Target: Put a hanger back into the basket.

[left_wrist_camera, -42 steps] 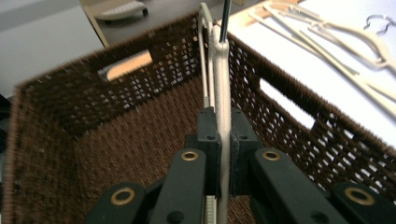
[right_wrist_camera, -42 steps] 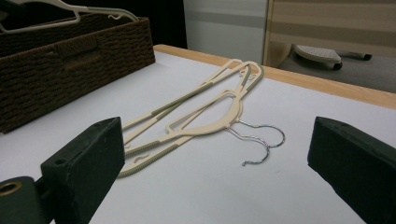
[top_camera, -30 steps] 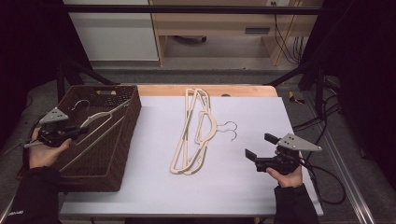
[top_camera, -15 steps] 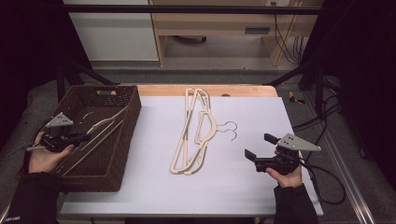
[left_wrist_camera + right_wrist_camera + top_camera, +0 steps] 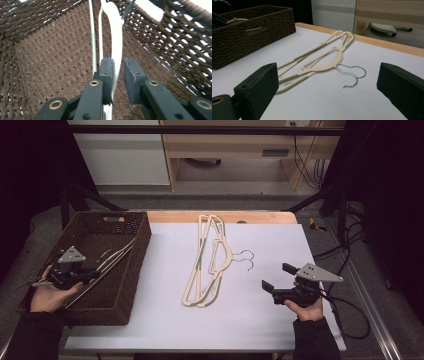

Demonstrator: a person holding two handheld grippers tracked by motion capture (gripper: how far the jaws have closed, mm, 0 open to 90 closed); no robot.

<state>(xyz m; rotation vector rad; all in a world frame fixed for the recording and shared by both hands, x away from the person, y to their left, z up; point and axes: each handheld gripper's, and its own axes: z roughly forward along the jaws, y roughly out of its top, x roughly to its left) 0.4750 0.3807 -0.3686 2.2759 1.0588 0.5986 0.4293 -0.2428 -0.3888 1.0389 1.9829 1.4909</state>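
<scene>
The left gripper (image 5: 117, 72) had just been opening its jaws; a narrow gap stood between the pads, and the cream hanger (image 5: 113, 37) lay in that gap, resting against one pad, free of the other. It sat inside the woven basket (image 5: 135, 265), slanting up toward the far wall. The likely risk was snagging: with the arm against a pad, pulling away could drag the hanger, or tip it over the rim. The right gripper (image 5: 327, 92) was held wide open with nothing between the jaws, near two more hangers (image 5: 207, 265) stacked on the white counter (image 5: 165, 320), hooks toward it
</scene>
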